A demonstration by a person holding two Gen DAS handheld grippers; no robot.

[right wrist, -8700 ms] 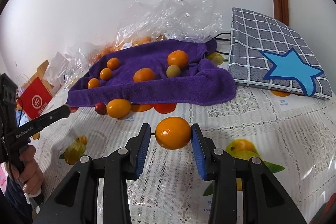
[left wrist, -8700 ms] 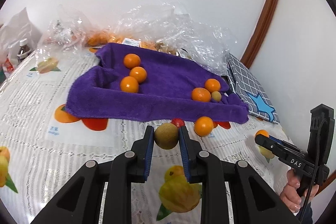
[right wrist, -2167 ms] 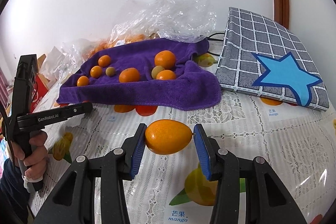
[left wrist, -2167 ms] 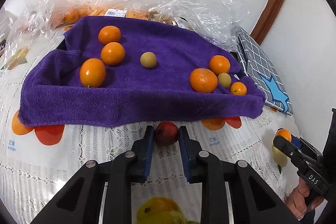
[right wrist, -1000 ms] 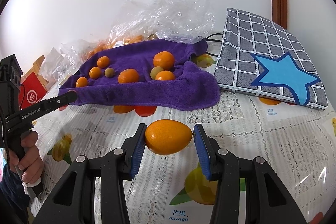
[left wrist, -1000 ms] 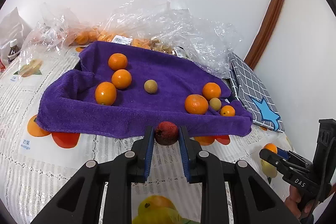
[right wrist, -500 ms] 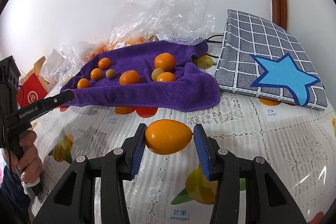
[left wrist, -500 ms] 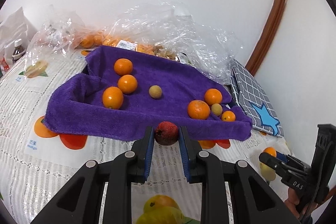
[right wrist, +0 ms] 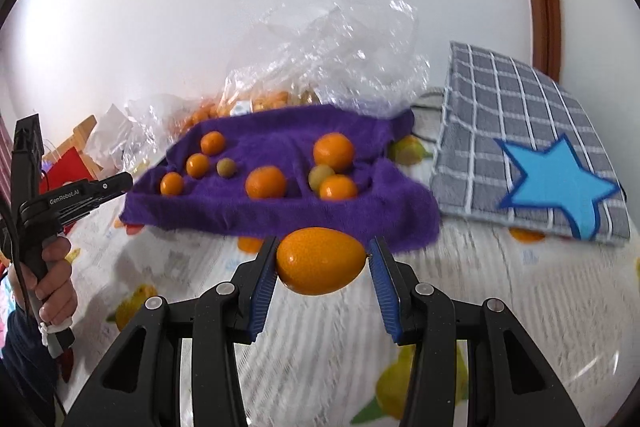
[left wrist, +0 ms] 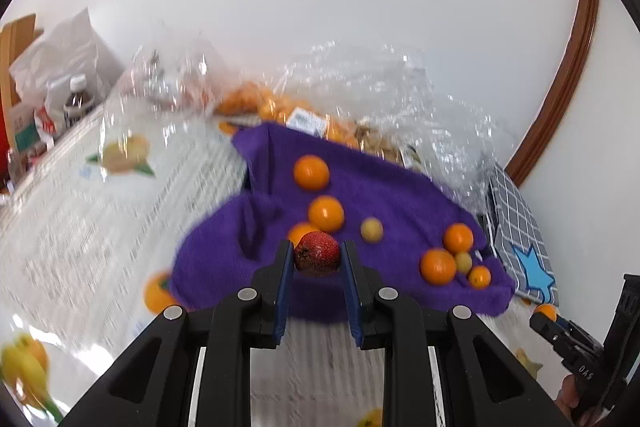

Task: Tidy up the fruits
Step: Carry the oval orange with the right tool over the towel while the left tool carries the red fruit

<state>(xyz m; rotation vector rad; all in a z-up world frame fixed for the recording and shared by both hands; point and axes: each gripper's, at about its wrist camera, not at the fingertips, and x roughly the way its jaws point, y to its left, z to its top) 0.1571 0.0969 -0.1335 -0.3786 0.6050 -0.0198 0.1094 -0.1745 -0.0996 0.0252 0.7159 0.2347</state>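
Note:
My left gripper (left wrist: pixel 317 259) is shut on a small red fruit (left wrist: pixel 318 253) and holds it above the near edge of the purple towel (left wrist: pixel 400 195). Several oranges, such as one (left wrist: pixel 311 172) at the back, and small yellow-green fruits (left wrist: pixel 371 230) lie on the towel. My right gripper (right wrist: pixel 322 261) is shut on an oval orange fruit (right wrist: pixel 320 261), just in front of the towel's near edge (right wrist: pixel 280 215). The left gripper also shows in the right wrist view (right wrist: pixel 116 183), at the towel's left end. The right gripper shows in the left wrist view (left wrist: pixel 540 321).
Clear plastic bags (left wrist: pixel 360 87) holding more oranges lie behind the towel. A grey checked cushion with a blue star (right wrist: pixel 532 155) lies to the right. A bottle and boxes (left wrist: pixel 76 103) stand at the far left. The table has a white lace cloth with fruit prints (right wrist: pixel 500 279).
My left gripper has swung left and lifted with the red fruit, now over the towel's edge. My right gripper has moved closer to the towel with the oval orange fruit.

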